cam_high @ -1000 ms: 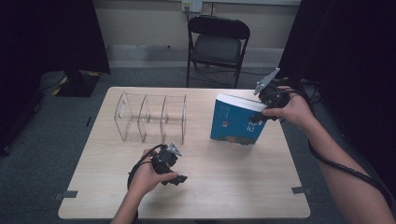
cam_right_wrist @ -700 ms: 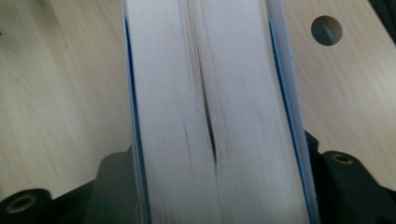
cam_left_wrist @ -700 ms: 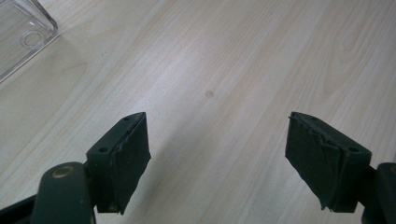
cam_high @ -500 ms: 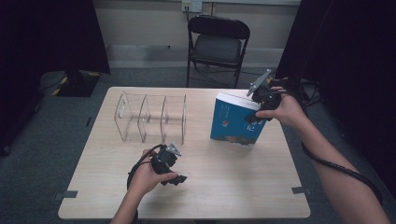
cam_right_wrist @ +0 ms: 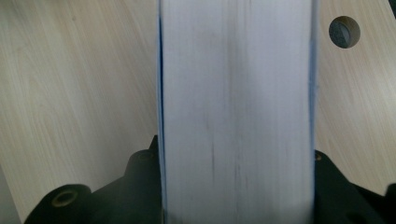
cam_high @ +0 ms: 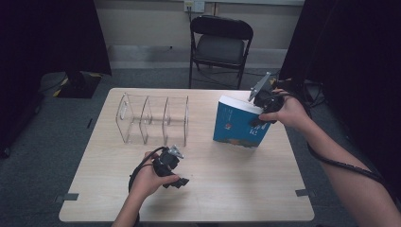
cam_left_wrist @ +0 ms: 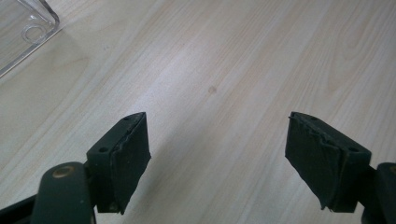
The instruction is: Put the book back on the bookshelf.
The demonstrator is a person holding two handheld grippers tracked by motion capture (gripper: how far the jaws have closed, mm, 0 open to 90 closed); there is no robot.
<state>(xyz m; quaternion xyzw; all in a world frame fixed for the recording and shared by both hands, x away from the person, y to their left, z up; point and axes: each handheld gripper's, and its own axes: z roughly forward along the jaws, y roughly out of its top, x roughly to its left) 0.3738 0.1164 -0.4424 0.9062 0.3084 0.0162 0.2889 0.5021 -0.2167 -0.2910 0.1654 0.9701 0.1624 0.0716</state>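
Right gripper (cam_high: pixel 261 108) clamped on blue book (cam_high: pixel 239 124), now nearer table's (cam_high: pixel 236 189) centre, standing tilted. Left gripper (cam_high: pixel 178 181) unmoved near front edge, jaws apart.

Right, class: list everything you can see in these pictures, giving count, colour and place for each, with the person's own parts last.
Book: one, blue cover with white page edges, standing on the table's right half, clamped at its top by the right gripper.
Clear rack: one, see-through plastic with three compartments, all empty, left of the book.
Table: one, light wood, centre of the high view.
Folding chair: one, black frame with a grey seat, behind the table.
Curtains: black, both sides of the room.
Left gripper: one, black, jaws apart, low over bare table at front left.
Right gripper: one, black, shut on the book.
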